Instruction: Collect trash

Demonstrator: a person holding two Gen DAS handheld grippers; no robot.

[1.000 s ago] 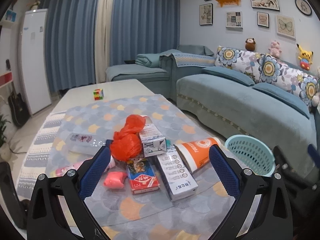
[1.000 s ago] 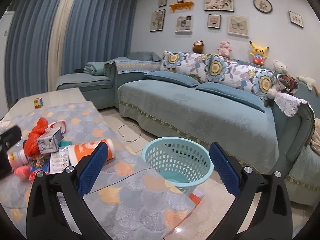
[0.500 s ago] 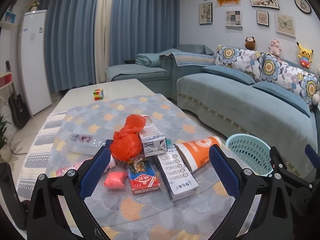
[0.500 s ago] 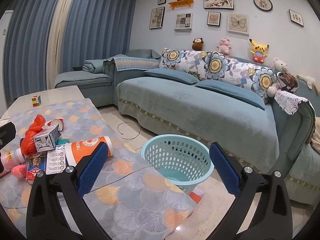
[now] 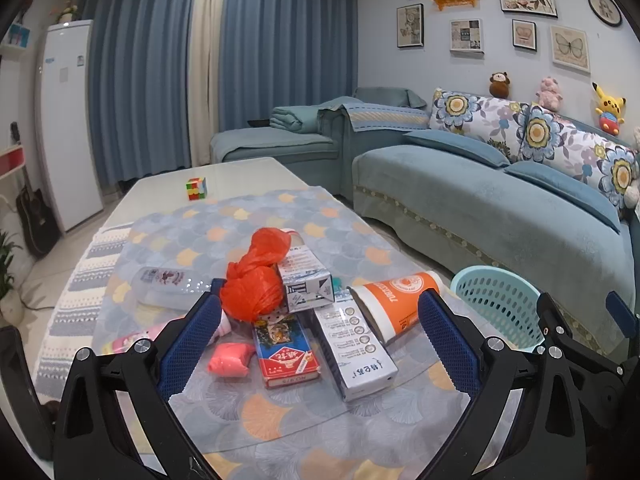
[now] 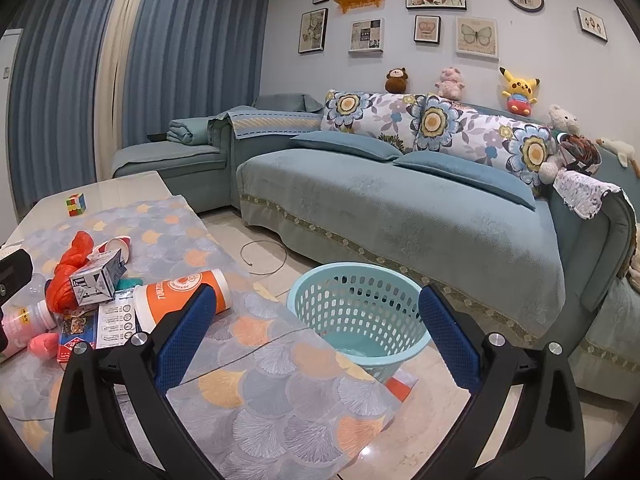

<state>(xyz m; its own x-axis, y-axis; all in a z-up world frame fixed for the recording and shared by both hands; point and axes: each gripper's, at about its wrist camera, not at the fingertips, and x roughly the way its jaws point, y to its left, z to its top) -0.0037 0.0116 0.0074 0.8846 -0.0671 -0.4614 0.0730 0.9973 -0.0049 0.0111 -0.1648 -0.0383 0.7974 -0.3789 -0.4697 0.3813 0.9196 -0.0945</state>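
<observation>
Claws level, spread wide; left faces trash pile.

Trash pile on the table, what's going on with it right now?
Nothing is picked up yet. The left gripper is open over the pile: orange bag, small carton, orange cup, long white box, red box, pink wad and a clear bottle. The right gripper is open and empty, pointing towards the basket, which stands on the floor beside the table and looks empty.
</observation>
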